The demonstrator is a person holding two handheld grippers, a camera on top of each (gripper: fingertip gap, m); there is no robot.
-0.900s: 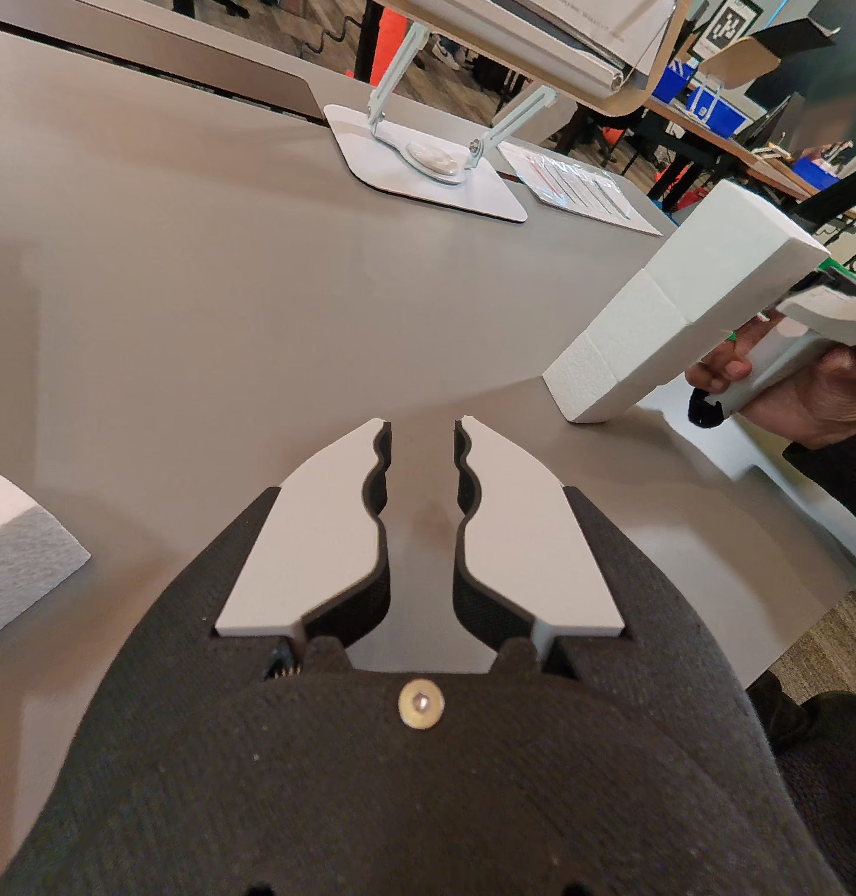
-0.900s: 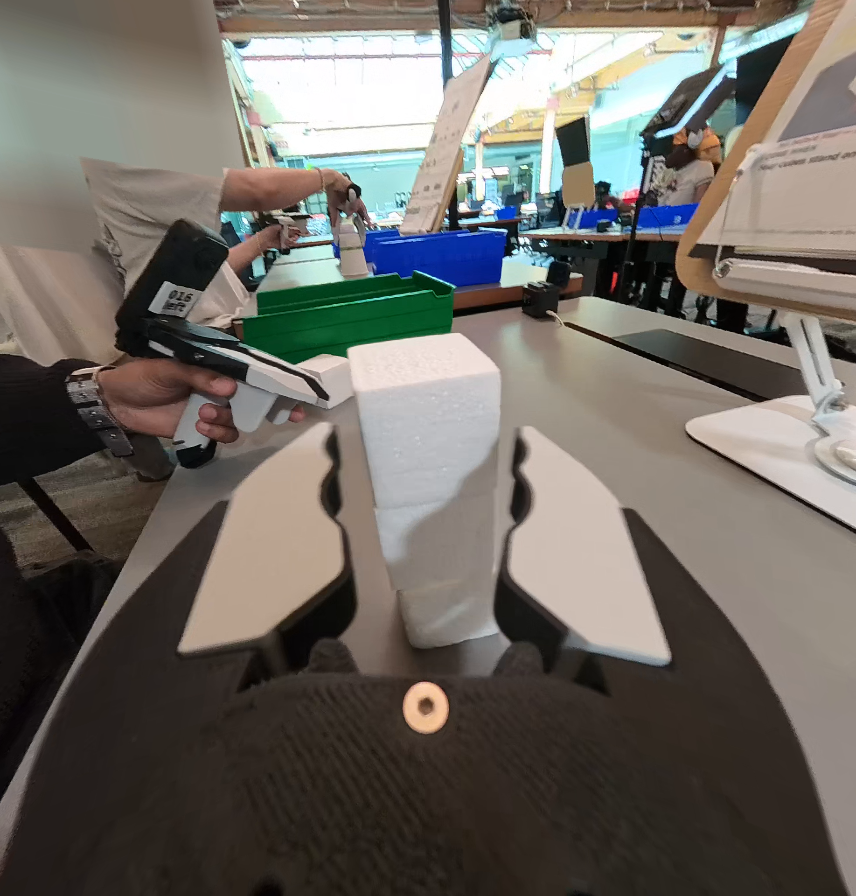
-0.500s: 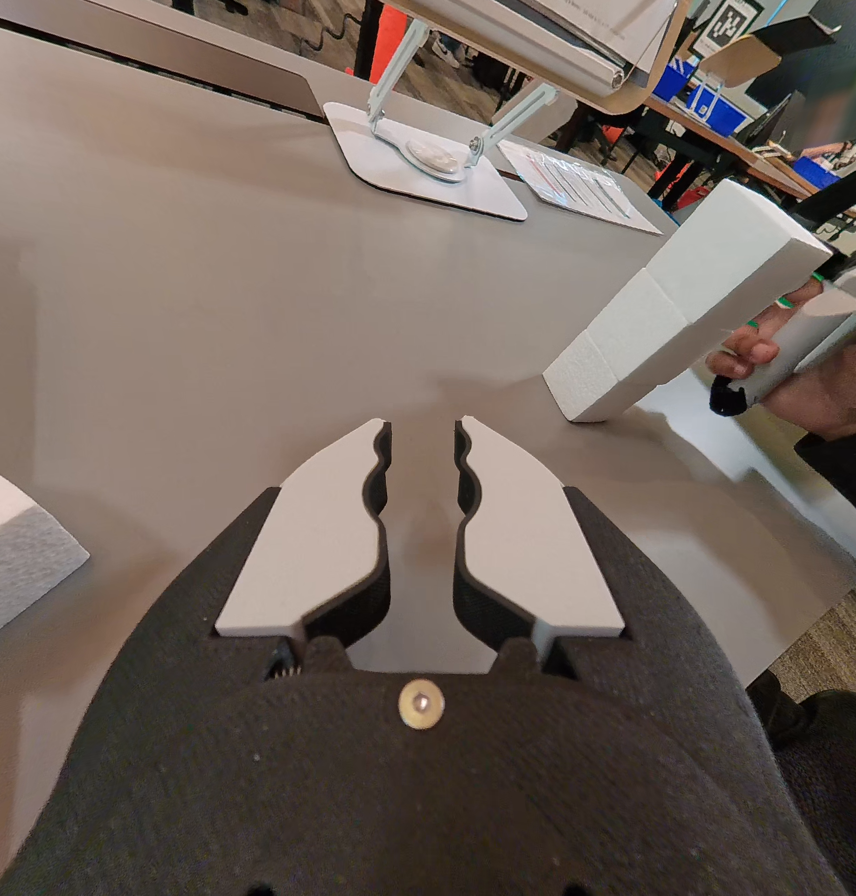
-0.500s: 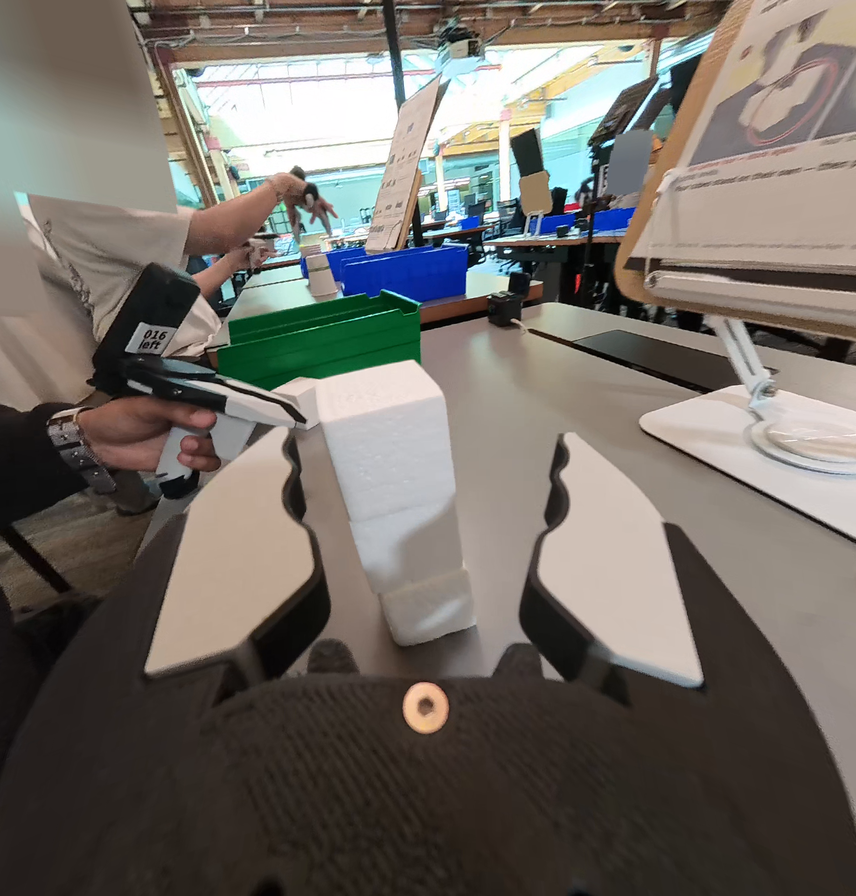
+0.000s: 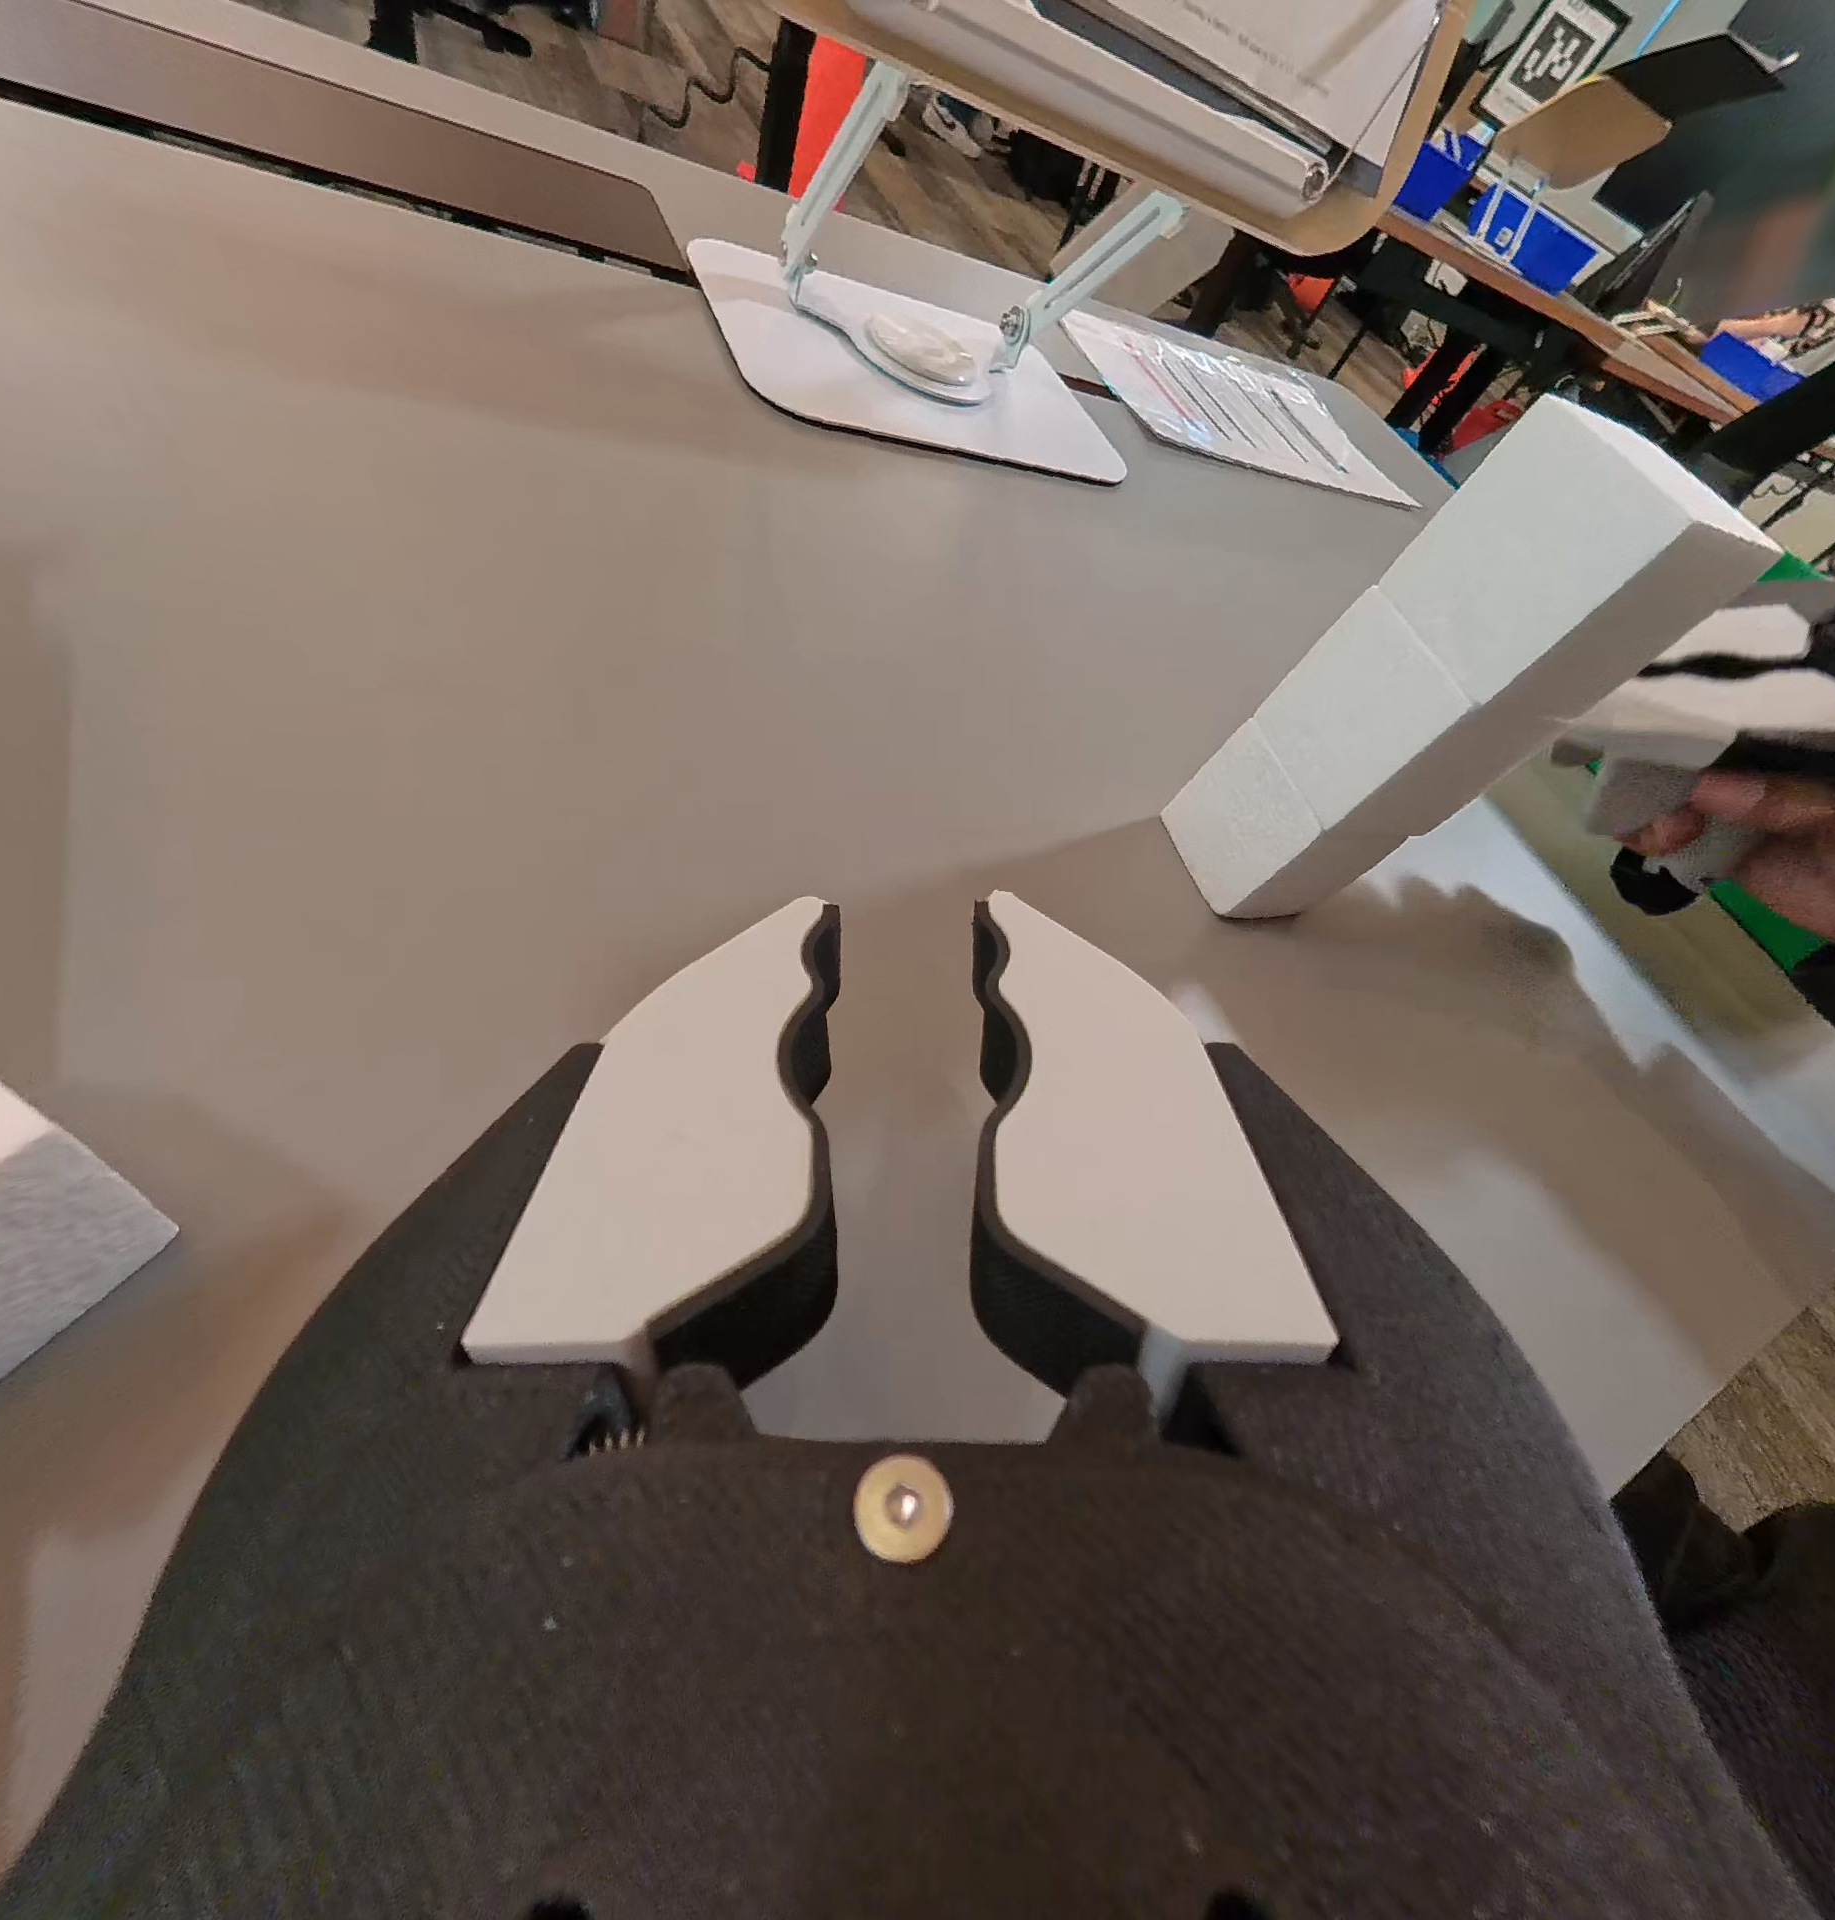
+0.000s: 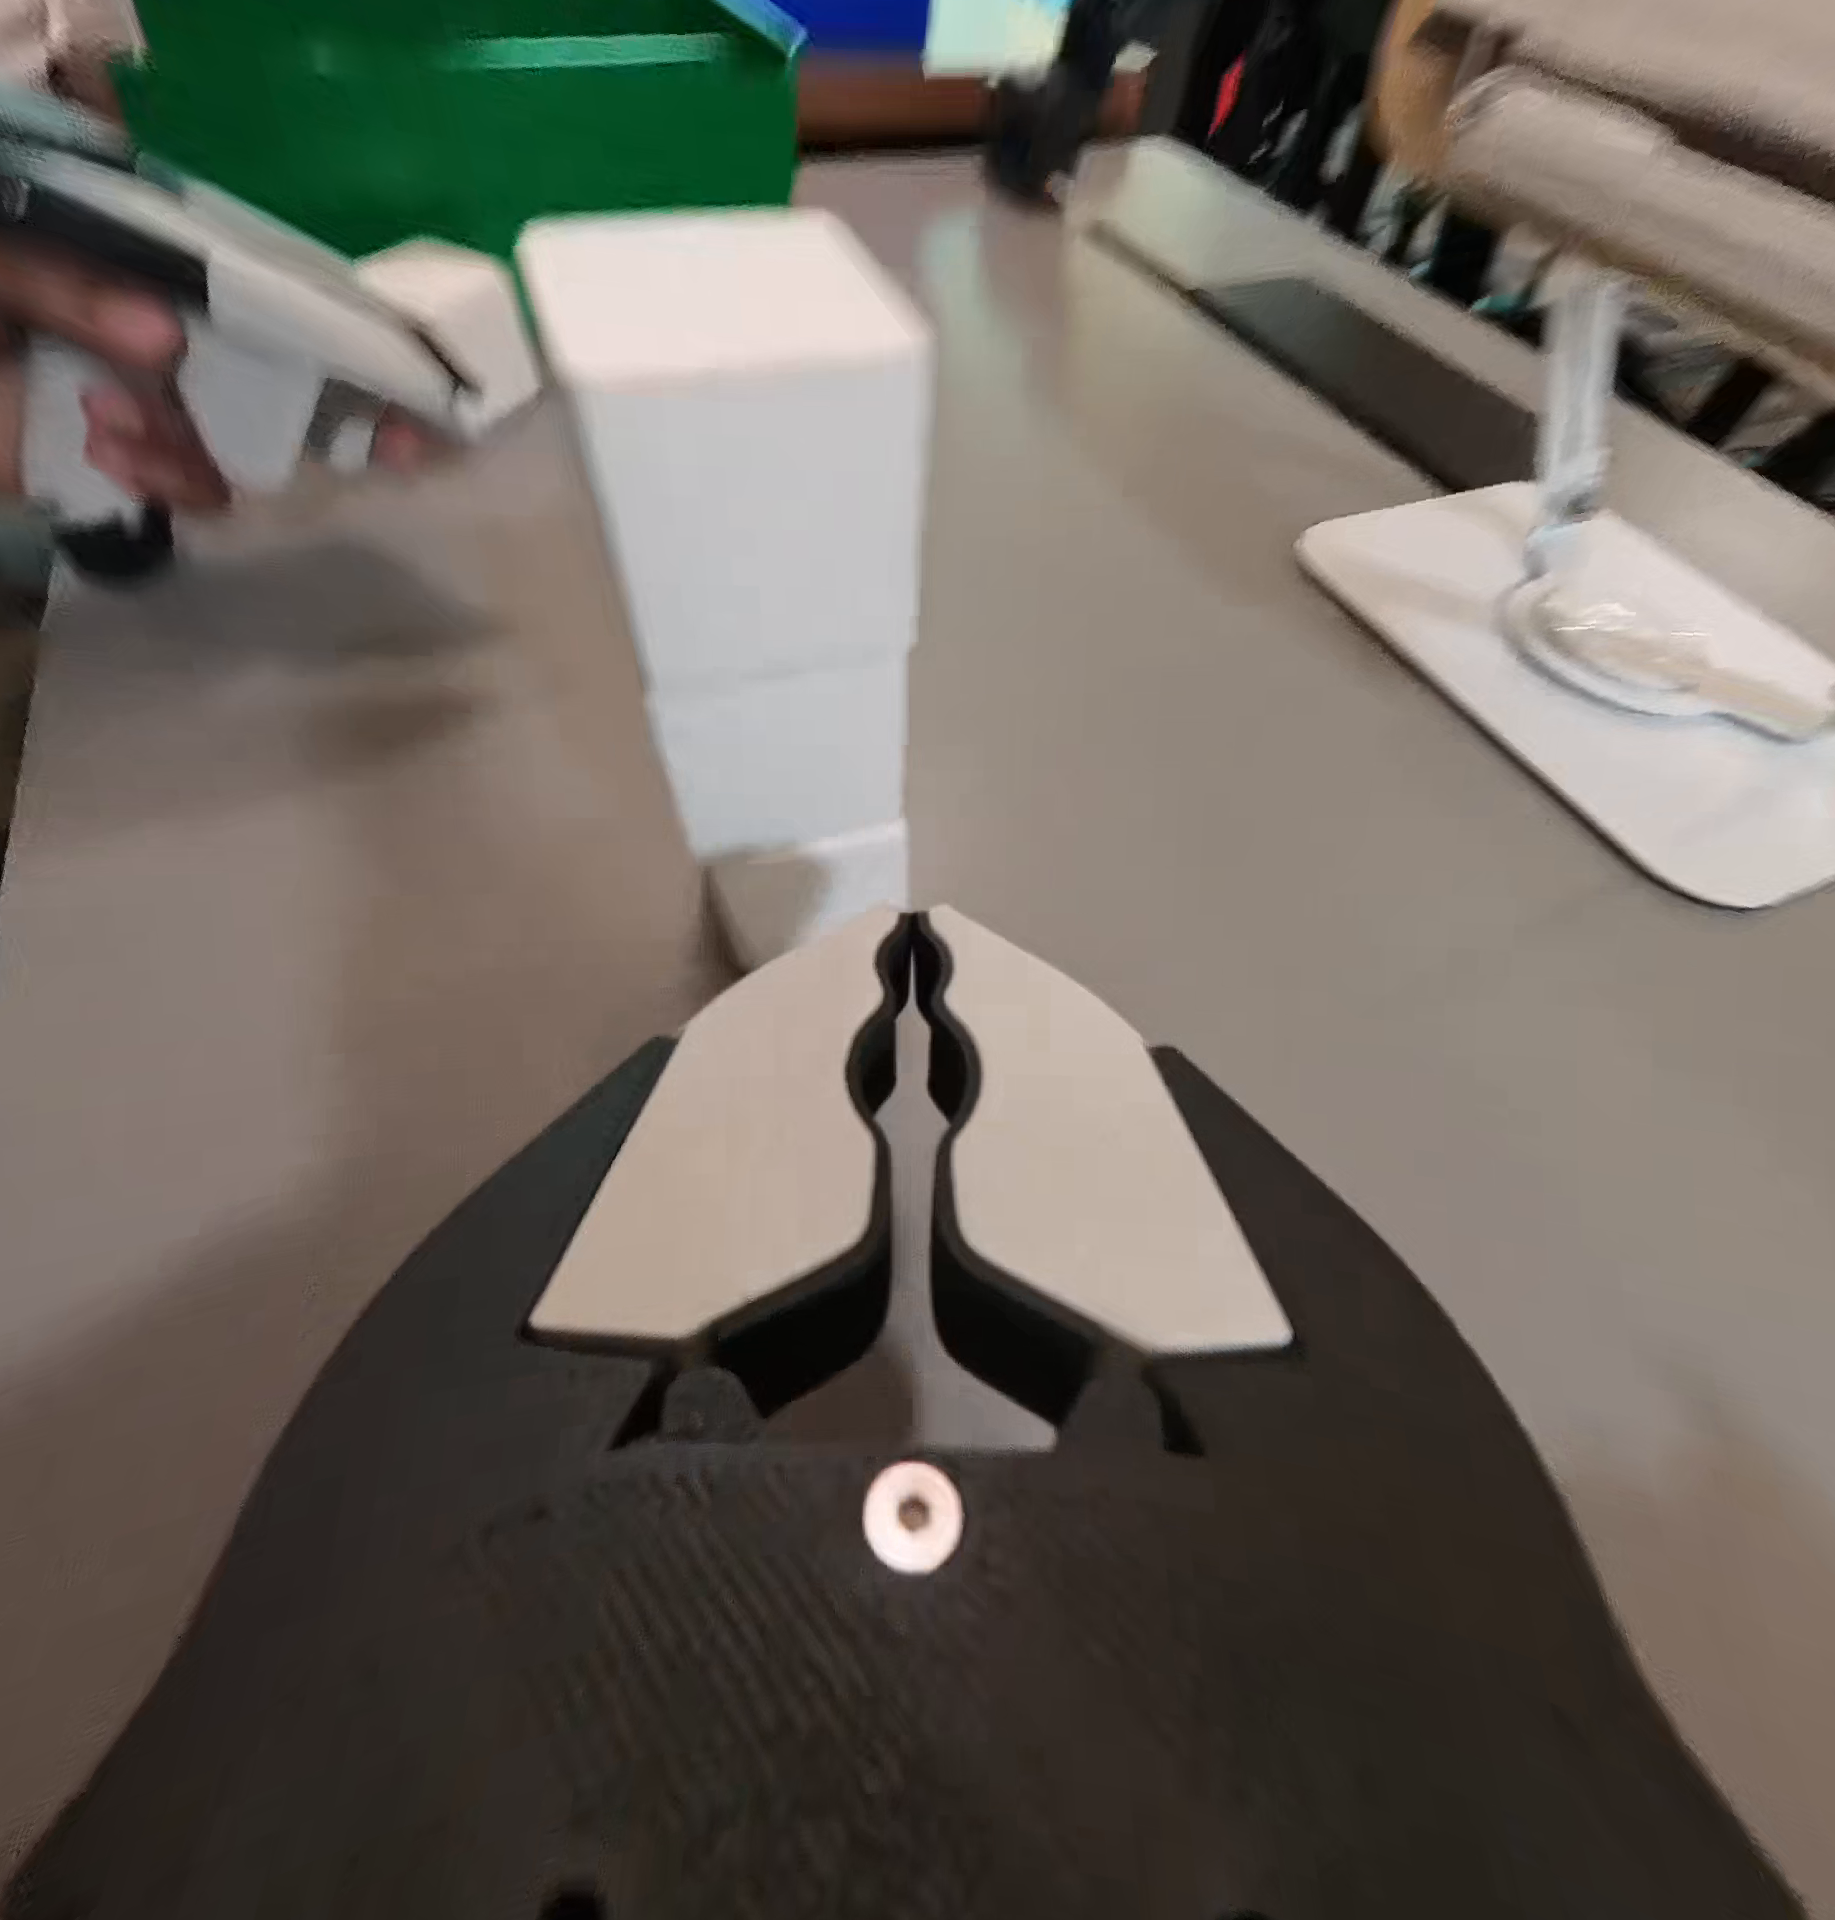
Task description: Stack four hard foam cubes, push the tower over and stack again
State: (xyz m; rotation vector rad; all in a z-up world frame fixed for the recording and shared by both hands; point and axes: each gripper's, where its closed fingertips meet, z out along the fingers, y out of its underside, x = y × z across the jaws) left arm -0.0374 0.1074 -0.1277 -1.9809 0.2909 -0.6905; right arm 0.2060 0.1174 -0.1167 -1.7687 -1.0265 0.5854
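Grey counter (image 5: 477, 644) fills both views. At 1 o'clock in the left wrist view a white stand base (image 5: 908, 390) sits at the far edge, a laminated sheet (image 5: 1240, 416) just beside it. Foam block stack (image 6: 757, 540): three white blocks, long axis upright, standing on the counter dead ahead at 12 o'clock of the right gripper (image 6: 911, 920), just beyond its tips; whether the tips touch the bottom block cannot be told through the blur. Right gripper's jaws are pressed together, nothing between them. From the left gripper (image 5: 905, 906) the same stack lies at 2 o'clock, well apart, so the right gripper is the nearer one. Left gripper's jaws stand at a narrow gap, empty, over bare counter. A loose foam block (image 5: 30, 1216) lies at its 9 o'clock, near. Green bin (image 6: 456, 114) behind the stack at 11 o'clock in the right wrist view, a small foam block (image 6: 456, 312) before it.
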